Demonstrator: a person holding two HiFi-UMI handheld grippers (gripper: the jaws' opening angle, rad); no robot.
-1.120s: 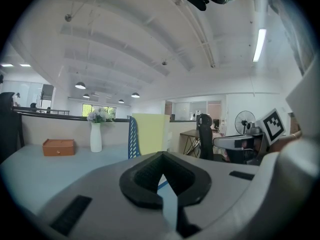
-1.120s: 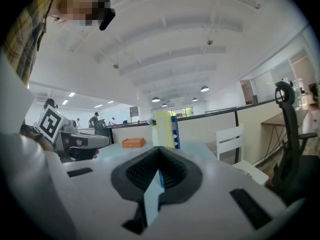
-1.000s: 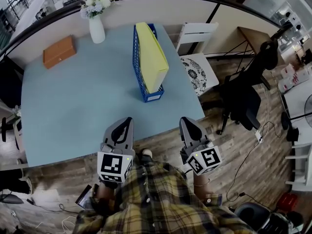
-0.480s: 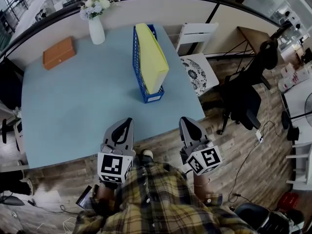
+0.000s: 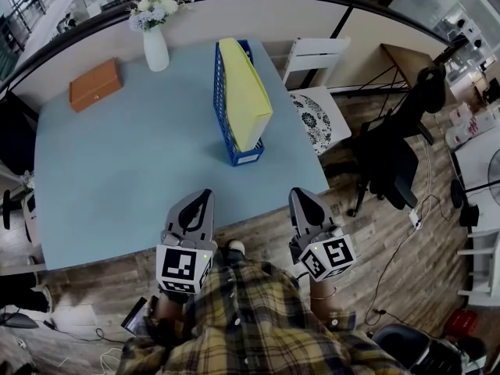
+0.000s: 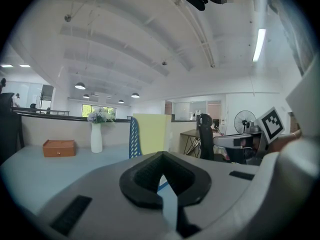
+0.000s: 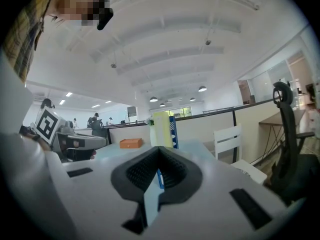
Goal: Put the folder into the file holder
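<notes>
Head view: a pale blue bench point(image 5: 117, 170) fills the middle of the frame, its far edge against a curved beige partition point(image 5: 203, 18). The blue file holder point(image 5: 221, 116) stands towards the far right of the bench, with the yellow folder point(image 5: 246, 92) upright inside it and rising well above its walls. A white vase point(image 5: 155, 47) of flowers sits at the far edge and an orange box point(image 5: 94, 83) at the far left, both well apart from the holder. A white chair point(image 5: 319, 53) stands just beside the bench's right side, with a black office chair point(image 5: 391, 162) further right on the wooden floor point(image 5: 375, 233). The left gripper point(image 5: 205, 195) and right gripper point(image 5: 299, 194) hover at the near edge above a plaid shirt point(image 5: 250, 319), both well apart from the holder. Left gripper view: the jaws are pressed together with nothing between them. Beyond them are the bench top, box, vase, and holder with the folder in it. Overhead is a white ribbed ceiling point(image 6: 150, 44) with round lamps, and a fan point(image 6: 244, 121) stands at right. Right gripper view: the jaws are closed tight and empty. The folder and holder sit straight ahead on the bench, with the box to their left and the white chair to their right. People point(image 7: 95, 118) stand far back in the open office.
</notes>
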